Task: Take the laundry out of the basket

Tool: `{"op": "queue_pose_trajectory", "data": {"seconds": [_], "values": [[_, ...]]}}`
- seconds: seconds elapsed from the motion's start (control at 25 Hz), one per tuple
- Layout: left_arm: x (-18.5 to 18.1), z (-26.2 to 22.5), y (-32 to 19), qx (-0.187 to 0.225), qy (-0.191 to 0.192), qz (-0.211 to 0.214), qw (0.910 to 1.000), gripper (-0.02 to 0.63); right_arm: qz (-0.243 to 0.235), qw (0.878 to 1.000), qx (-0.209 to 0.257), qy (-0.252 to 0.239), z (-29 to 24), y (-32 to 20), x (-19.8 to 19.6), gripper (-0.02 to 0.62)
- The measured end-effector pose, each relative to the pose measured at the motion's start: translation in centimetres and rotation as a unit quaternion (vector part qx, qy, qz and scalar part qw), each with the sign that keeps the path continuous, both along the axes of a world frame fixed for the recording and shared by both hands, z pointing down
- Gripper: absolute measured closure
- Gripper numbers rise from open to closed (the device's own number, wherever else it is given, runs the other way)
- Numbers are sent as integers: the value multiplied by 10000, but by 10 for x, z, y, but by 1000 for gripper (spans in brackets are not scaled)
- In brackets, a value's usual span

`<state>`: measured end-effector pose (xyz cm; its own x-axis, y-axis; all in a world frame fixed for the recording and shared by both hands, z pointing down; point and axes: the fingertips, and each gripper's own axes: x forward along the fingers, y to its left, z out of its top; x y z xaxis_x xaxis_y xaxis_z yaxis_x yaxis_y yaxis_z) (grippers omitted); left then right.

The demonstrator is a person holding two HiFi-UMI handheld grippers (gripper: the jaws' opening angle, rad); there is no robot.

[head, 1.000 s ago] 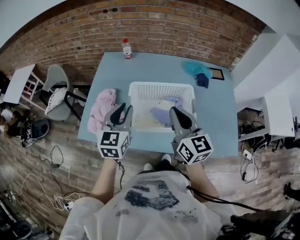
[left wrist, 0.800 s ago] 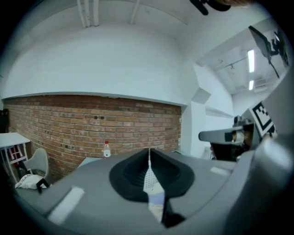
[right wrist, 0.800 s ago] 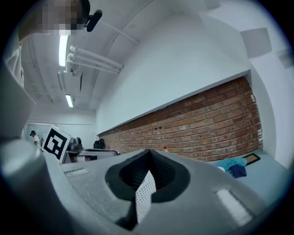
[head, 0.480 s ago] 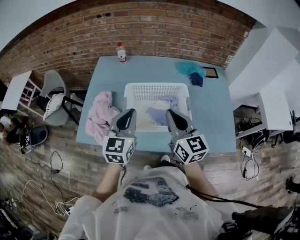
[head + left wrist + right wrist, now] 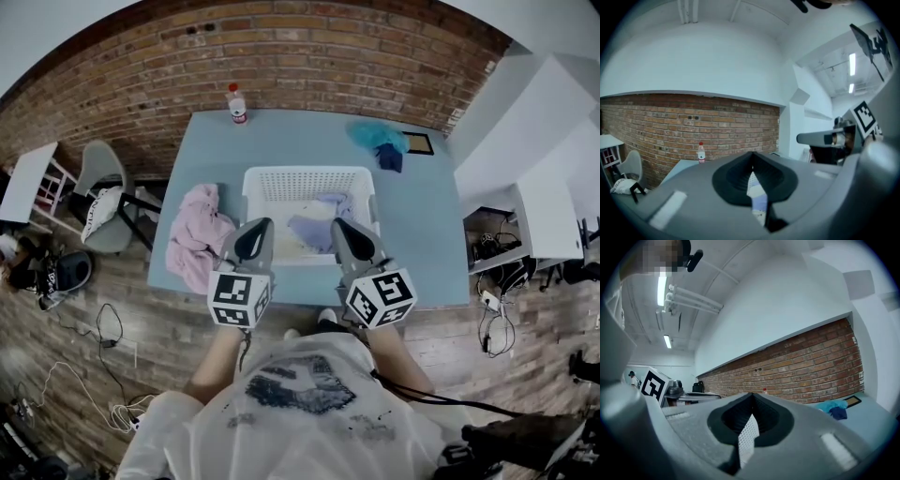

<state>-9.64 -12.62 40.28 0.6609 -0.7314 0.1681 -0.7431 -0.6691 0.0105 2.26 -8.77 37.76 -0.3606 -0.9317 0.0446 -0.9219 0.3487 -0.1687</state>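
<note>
Here, your left gripper and right gripper both sit closed on nothing over the blue table, brick wall behind, wooden floor around.

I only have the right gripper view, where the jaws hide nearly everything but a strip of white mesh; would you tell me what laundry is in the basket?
Observer: In the head view, a lavender cloth lies inside the white basket, towards its right half.
Operator: Thank you. Is any laundry lying out on the left side of the table?
Observer: Yes, a pink garment lies crumpled on the table just left of the basket, outside it.
</note>
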Motion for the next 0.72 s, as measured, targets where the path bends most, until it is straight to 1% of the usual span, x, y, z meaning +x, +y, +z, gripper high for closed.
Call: {"op": "queue_pose_trajectory", "data": {"seconds": [0.28, 0.72], "values": [[28, 19, -21, -205, -183, 135, 9995, 614, 190, 9997, -114, -50, 9, -13, 33, 597], [98, 56, -67, -728, -418, 269, 9961, 614, 379, 9981, -476, -132, 33, -53, 112, 597]]}}
